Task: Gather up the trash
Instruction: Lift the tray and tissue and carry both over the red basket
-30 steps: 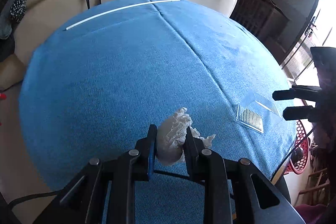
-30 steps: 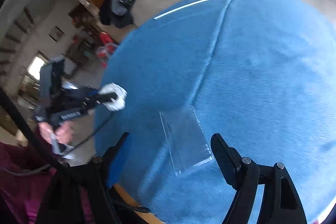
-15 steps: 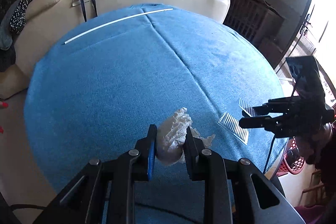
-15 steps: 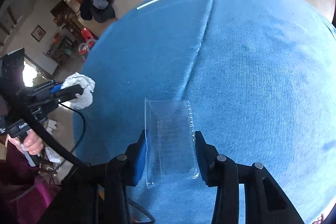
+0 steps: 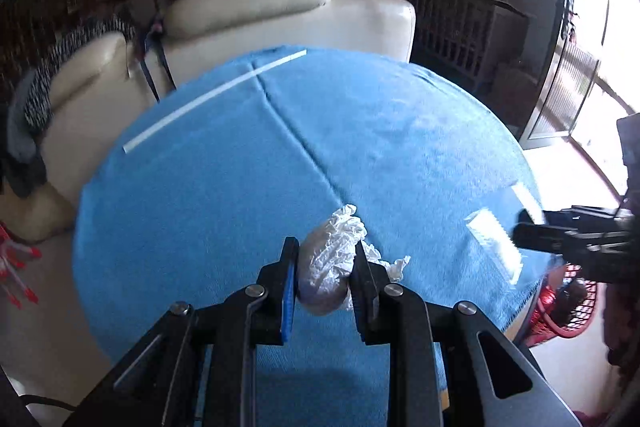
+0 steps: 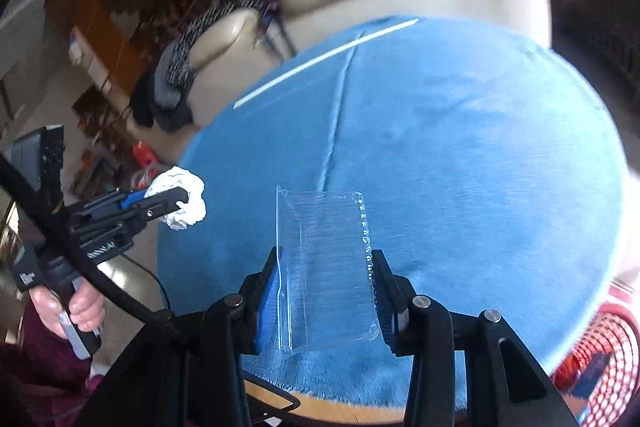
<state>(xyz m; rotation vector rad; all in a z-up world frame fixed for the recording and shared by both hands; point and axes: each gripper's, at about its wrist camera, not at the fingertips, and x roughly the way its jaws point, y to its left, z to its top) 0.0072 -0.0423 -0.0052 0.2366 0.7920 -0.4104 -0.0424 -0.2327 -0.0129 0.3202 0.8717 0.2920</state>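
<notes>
While left gripper (image 5: 325,265) clamps crumpled tissue (image 5: 332,263), right gripper (image 6: 326,285) pinches clear plastic package (image 6: 326,267)

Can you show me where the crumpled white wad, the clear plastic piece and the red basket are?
crumpled white wad (image 5: 330,261), left wrist view, its middle.
clear plastic piece (image 6: 326,267), right wrist view, its ribbed centre.
red basket (image 5: 568,307), left wrist view, its mesh wall.
</notes>
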